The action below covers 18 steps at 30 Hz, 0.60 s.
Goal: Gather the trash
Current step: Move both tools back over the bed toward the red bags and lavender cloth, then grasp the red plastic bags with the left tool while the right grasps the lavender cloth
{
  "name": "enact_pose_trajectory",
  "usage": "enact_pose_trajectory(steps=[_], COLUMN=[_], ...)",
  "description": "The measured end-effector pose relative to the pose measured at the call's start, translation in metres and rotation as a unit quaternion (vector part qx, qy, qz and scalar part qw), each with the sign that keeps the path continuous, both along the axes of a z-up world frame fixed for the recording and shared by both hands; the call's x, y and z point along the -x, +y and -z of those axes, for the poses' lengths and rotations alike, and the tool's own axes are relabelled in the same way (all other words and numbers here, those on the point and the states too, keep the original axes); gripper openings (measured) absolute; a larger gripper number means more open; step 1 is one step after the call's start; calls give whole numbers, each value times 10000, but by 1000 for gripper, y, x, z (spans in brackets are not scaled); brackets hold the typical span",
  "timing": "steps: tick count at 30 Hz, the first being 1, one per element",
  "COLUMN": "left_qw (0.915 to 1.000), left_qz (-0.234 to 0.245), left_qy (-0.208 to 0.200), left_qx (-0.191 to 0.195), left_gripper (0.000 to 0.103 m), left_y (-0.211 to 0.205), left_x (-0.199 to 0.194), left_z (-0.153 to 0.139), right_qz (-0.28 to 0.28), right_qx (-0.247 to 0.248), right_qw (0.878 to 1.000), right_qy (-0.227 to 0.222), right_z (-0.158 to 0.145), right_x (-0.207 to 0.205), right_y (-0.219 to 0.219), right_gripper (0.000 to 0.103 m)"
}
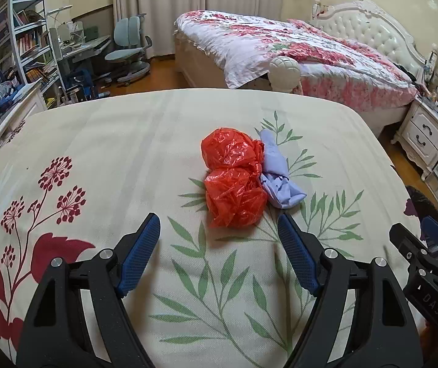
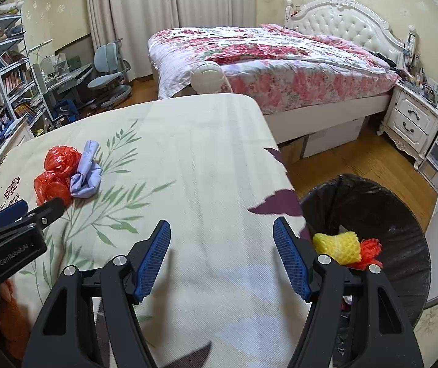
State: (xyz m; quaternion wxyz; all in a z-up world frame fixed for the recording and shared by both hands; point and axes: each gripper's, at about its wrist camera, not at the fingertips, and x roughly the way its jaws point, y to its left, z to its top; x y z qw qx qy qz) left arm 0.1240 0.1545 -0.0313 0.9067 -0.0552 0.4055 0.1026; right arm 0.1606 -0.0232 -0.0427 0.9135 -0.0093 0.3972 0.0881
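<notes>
I see my left tool [image 1: 219, 230] with its jaws apart and empty, hanging just short of the crumpled red bag [image 1: 234, 181], which lies on the flowered bench [image 1: 96, 141] touching a balled lilac glove [image 1: 275, 181] on its far right side. My right tool [image 2: 222, 236] is also spread wide with nothing in it, well right of the red bag near the bench edge, and beyond that edge the black-lined bin [image 2: 402, 224] on the floor holds a yellow foam net [image 2: 338, 247] and a red scrap [image 2: 370, 250].
</notes>
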Motion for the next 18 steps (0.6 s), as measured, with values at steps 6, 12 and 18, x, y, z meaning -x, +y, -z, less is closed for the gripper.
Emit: enact_pose_trajectory(steps=[6, 12, 18], left_qw=[10000, 9991, 9986], left_qz=[80, 340, 412], left_qy=[21, 163, 88], left_qx=[-20, 180, 306], left_gripper=[76, 41, 32], left_y=[5, 10, 14], left_x=[-14, -22, -17], left_z=[1, 8, 6], right_qz=[-141, -229, -322], right_qx=[27, 61, 91], right_qw=[9999, 9997, 9994], right_qy=[39, 85, 54], right_z=[0, 1, -2], right_x=[-10, -12, -10], right_y=[17, 25, 34], right_gripper=[68, 68, 68])
